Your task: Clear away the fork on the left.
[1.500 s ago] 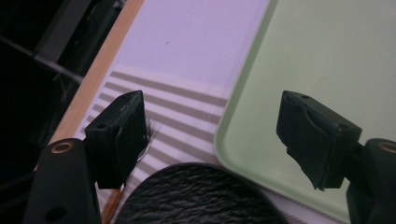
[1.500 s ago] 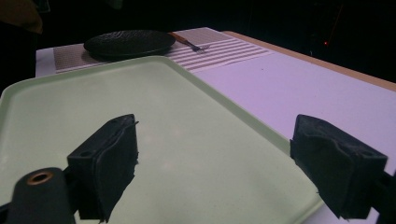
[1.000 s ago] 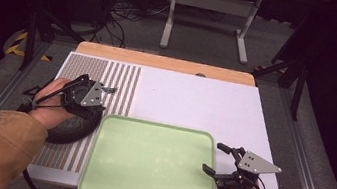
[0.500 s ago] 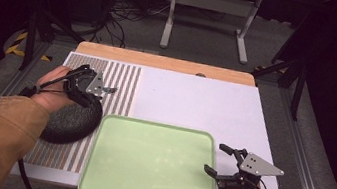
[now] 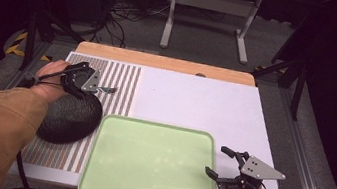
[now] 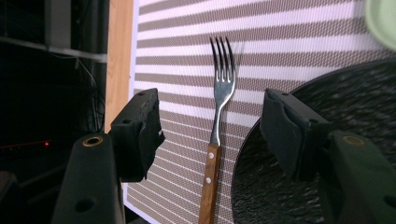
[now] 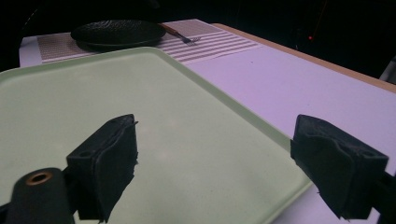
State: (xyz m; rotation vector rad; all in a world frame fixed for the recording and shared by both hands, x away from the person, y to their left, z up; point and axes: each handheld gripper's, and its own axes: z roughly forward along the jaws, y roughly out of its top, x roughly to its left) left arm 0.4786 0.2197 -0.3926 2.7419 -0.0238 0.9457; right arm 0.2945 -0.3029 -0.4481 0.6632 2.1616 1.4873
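A fork (image 6: pixel 219 116) with a wooden handle lies on the striped placemat (image 5: pixel 123 77), tines pointing away from the handle, just beside a black plate (image 5: pixel 69 117). My left gripper (image 6: pixel 212 135) hangs over the fork with one jaw on each side of its neck; the jaws have just been closing but the pads are clear of the fork. In the high view the left gripper (image 5: pixel 93 86) is at the far left, beyond the plate. My right gripper (image 5: pixel 216 161) stands open at the right edge of the pale green tray (image 5: pixel 157 124), with nothing between its jaws.
The black plate (image 6: pixel 289 196) lies right next to the fork's handle. The bare green tray (image 7: pixel 163 116) takes up the near middle of the table. A white mat (image 5: pixel 196 98) covers the right half, and a wooden table edge (image 5: pixel 161 62) runs along the back.
My left hand has moved from above the black plate toward the far side, over the fork on the placemat. The right gripper has stayed in place.
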